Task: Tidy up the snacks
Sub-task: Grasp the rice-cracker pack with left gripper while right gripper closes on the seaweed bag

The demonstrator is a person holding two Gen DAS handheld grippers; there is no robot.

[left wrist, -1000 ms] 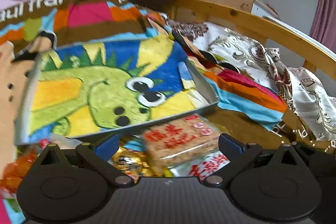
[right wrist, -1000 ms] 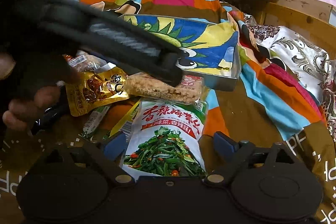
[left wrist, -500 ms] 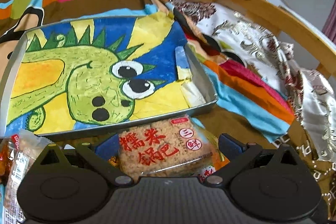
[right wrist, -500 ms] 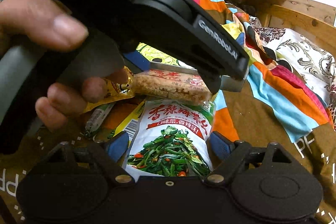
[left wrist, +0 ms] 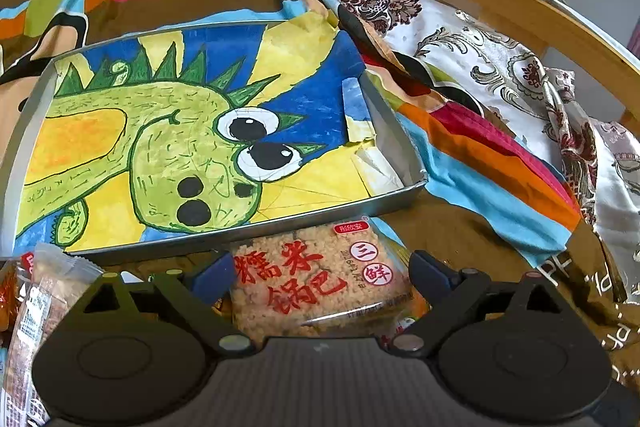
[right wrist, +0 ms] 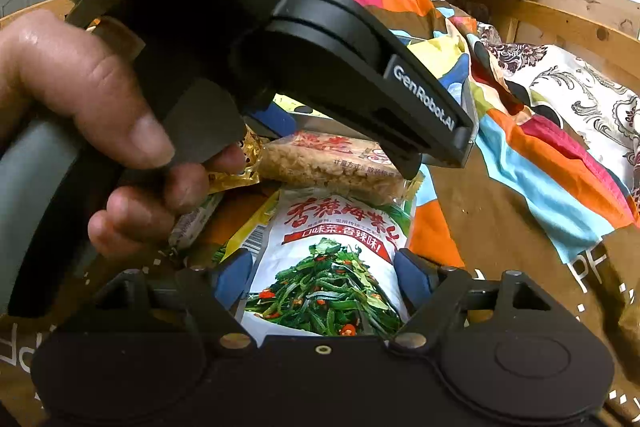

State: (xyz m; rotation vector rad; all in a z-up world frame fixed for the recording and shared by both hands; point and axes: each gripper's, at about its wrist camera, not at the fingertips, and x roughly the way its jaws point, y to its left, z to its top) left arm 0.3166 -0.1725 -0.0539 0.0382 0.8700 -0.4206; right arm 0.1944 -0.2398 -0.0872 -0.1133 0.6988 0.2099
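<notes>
A clear pack of rice crackers (left wrist: 320, 275) with red characters lies just in front of the metal tray (left wrist: 320, 215), which is lined with a green dinosaur painting. My left gripper (left wrist: 320, 273) straddles that pack, its blue pads (left wrist: 212, 277) at the pack's two sides, jaws closing, no squeeze visible. In the right wrist view the same gripper (right wrist: 340, 143) hangs over the rice crackers (right wrist: 332, 167), held by a person's hand (right wrist: 80, 87). My right gripper (right wrist: 324, 277) straddles a white seaweed snack pack (right wrist: 328, 259), jaws closing, pads (right wrist: 232, 279) just beside it.
A gold snack pouch (right wrist: 232, 171) and small wrapped bars lie left of the seaweed pack. A long clear-wrapped snack (left wrist: 44, 299) sits at the left. Everything rests on a colourful quilt (left wrist: 500, 163), with floral cloth (left wrist: 500, 67) and a wooden bed rail (left wrist: 520, 11) to the right.
My left gripper has moved forward over the rice cracker pack, toward the tray, and its jaws have narrowed. It now fills the right wrist view's upper left. The right jaws have also narrowed.
</notes>
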